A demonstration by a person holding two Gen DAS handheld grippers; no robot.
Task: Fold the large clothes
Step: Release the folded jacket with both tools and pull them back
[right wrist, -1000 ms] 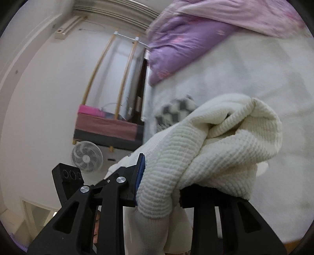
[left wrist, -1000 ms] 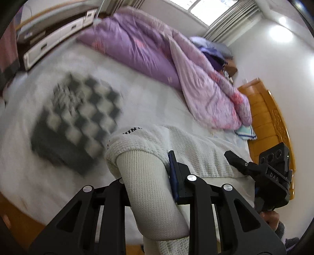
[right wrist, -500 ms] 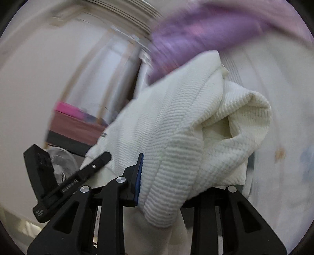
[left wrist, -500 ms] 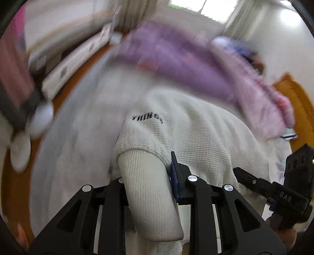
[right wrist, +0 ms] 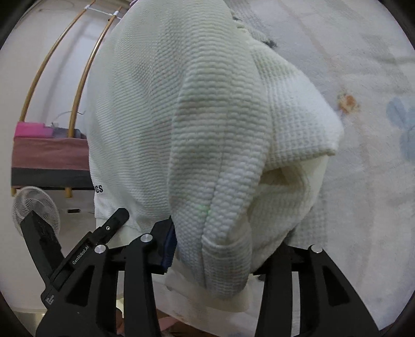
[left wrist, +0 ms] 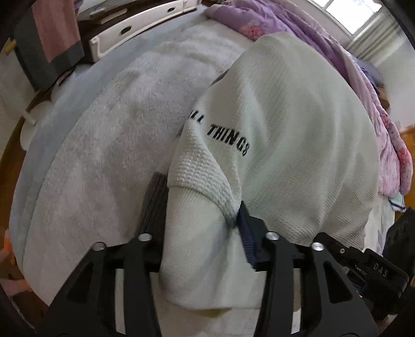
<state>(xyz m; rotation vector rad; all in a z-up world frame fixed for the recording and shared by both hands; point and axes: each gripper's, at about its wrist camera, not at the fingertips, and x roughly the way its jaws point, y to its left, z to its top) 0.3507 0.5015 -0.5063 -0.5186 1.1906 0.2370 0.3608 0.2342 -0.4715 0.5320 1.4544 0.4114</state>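
A cream waffle-knit sweater [left wrist: 285,109] with black lettering lies spread over the white bed blanket [left wrist: 109,134]. Its ribbed cuff [left wrist: 197,246] sits between the fingers of my left gripper [left wrist: 199,199], whose jaws are opening; the left pad's ribbed face shows beside the cloth. In the right wrist view a bunched fold of the sweater [right wrist: 207,129] fills the gap of my right gripper [right wrist: 223,238], also opening; its right fingertip is hidden behind the cloth. Each gripper shows in the other's view: the right gripper [left wrist: 376,272] and the left gripper [right wrist: 64,246].
A purple quilt [left wrist: 298,28] is heaped along the far side of the bed. A white drawer unit [left wrist: 135,23] and a pink-and-grey cloth [left wrist: 52,39] stand beyond the bed's edge. A fan [right wrist: 33,210] and a wooden rack [right wrist: 77,72] stand on the floor side.
Both grippers came down towards the bed with the sweater, which now lies over the checkered garment seen earlier. Both pairs of jaws stand wider around the cloth than before.
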